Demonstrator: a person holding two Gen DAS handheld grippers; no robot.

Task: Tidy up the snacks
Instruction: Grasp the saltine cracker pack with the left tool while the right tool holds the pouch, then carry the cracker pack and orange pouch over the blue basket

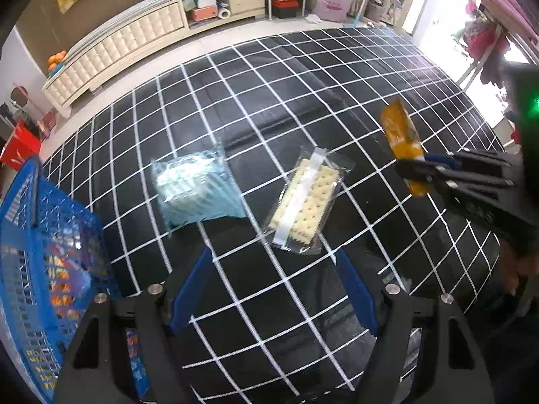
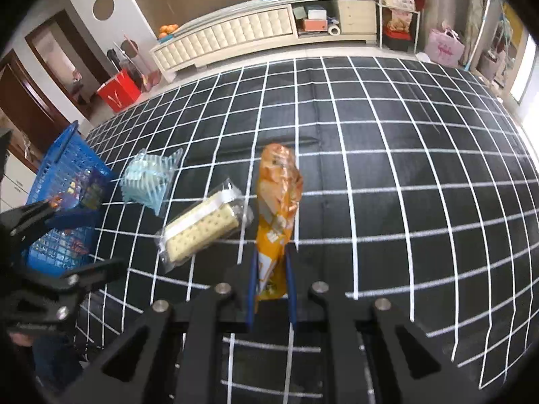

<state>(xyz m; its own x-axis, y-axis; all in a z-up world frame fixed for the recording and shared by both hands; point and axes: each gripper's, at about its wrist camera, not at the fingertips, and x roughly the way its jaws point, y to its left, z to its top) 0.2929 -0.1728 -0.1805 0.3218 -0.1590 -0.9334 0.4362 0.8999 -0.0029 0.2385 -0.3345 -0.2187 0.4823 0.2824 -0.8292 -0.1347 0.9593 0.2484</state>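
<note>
The job looks partly done. The blue plastic basket (image 2: 64, 181) at the left edge of the black grid-patterned tablecloth (image 2: 387, 155) already holds several colourful packets, though the mesh wall hides exactly what and how many. Two snacks lie loose on the cloth: a pale blue striped packet (image 1: 195, 188) near the basket, and just beside it a clear-wrapped pack of cream crackers (image 1: 305, 202), apart from each other.

A third snack is in hand. The right gripper (image 2: 271, 269) has its blue fingers (image 2: 251, 289) pinching the lower end of an orange snack bag (image 2: 278, 202), which sticks out ahead of them and hangs clear of the cloth, well away from the basket. The left gripper (image 1: 274, 286) hovers over the crackers with its fingers spread wide and nothing between them.

By my reading, the orange bag has to go into the basket next, then the crackers and the blue packet
</note>
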